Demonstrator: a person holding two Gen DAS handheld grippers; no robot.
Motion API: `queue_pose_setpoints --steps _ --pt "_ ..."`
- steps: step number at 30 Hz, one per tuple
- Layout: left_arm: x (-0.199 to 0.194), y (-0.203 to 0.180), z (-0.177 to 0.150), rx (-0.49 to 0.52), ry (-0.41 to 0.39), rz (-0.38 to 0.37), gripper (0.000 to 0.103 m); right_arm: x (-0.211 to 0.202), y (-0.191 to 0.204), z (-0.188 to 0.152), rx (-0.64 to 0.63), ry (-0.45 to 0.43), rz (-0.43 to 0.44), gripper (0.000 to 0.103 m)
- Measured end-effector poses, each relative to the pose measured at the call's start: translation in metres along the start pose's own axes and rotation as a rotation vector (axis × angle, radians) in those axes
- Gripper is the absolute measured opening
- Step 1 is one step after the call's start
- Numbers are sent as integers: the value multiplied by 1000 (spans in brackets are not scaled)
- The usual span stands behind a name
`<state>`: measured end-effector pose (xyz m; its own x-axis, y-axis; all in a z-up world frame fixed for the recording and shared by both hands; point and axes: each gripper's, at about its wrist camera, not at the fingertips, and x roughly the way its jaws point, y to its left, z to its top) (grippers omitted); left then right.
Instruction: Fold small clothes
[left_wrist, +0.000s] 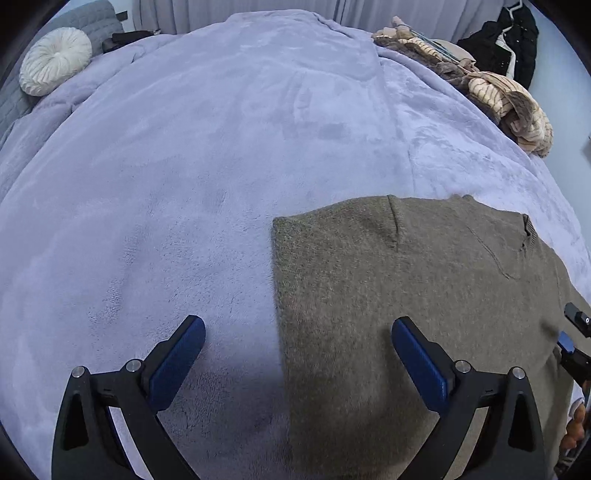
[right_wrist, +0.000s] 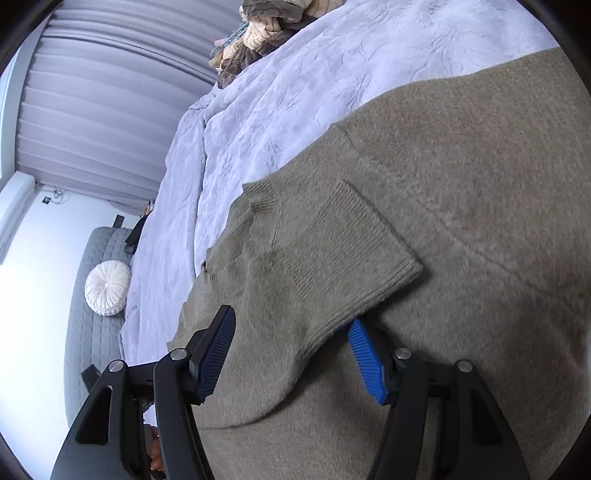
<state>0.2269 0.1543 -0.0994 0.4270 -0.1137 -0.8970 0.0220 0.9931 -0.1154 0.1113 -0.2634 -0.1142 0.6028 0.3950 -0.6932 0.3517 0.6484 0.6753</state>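
Observation:
An olive-green knit sweater (left_wrist: 406, 295) lies flat on a lilac plush blanket (left_wrist: 184, 184), its left side folded to a straight edge. My left gripper (left_wrist: 297, 325) is open and empty, hovering over that folded left edge. In the right wrist view the sweater (right_wrist: 461, 184) fills the frame, with a sleeve (right_wrist: 332, 258) folded across its body, ribbed cuff on top. My right gripper (right_wrist: 291, 325) is open with the sleeve lying between its fingers; the right fingertip (right_wrist: 364, 350) sits under the cuff's edge. The right gripper also shows at the edge of the left wrist view (left_wrist: 574, 339).
A pile of striped beige and brown clothes (left_wrist: 498, 96) lies at the bed's far right edge. A round white cushion (left_wrist: 55, 61) rests on a grey quilted headboard at the far left. Dark garments (left_wrist: 506, 44) hang at the back right. Curtains (right_wrist: 92, 92) line the wall.

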Motion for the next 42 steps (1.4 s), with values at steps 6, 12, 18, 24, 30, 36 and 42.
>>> queue_pose_setpoints --steps 6,12,18,24,30,36,42 --pt "7 -9 -10 24 7 -15 102 -14 13 10 -183 -41 -160 10" --pt "7 2 -7 10 43 -84 102 -34 -25 3 -51 -27 -199 26" --pt "10 2 -7 6 66 -106 84 -28 0 -12 -99 0 -138 74" --pt "0 1 -5 13 35 -116 11 -8 -13 10 18 30 -97 8" --pt "6 7 -7 24 18 -40 12 -15 8 11 -194 -14 -216 8" --pt "-20 18 -14 19 -26 30 12 -34 -26 -4 -118 30 -197 15" --pt "-50 8 -17 36 -77 -31 12 -60 -22 -4 -138 -30 -184 20"
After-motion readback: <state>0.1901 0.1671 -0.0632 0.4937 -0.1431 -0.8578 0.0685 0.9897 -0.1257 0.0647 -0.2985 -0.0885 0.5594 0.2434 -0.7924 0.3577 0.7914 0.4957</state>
